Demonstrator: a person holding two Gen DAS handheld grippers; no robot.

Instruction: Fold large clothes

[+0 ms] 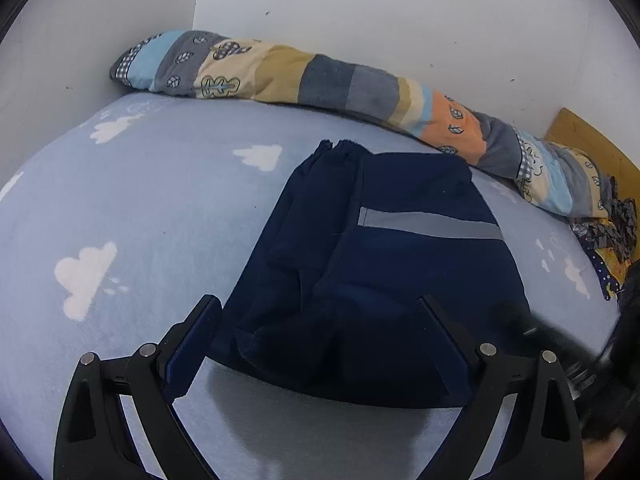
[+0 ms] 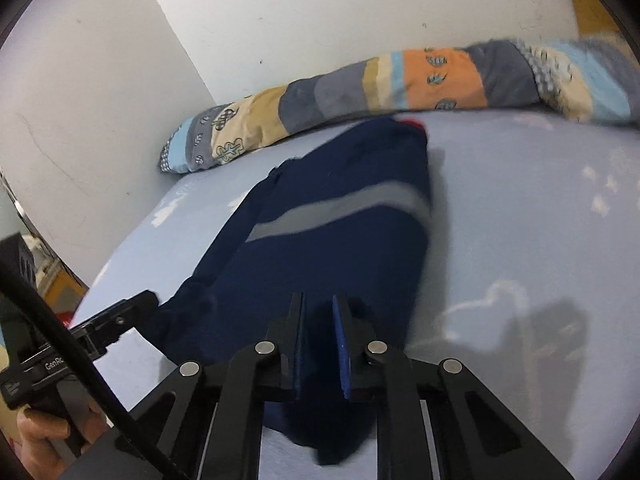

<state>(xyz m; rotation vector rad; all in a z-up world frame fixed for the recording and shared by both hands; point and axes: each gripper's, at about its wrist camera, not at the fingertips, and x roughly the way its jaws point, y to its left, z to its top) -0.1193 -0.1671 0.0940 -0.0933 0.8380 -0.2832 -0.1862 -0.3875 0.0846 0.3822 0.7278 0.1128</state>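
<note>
While left tool point(image 1: 318, 326) gapes, right tool point(image 2: 320, 334) (blurred) pinches garment point(image 2: 340, 240).

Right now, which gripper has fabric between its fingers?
The right gripper: its fingers are nearly closed on the navy garment. The left gripper is spread wide over the garment's near edge, gripping nothing.

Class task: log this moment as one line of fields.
left gripper: open, over jacket | right gripper: shut on jacket | bed: jacket partly folded
</note>
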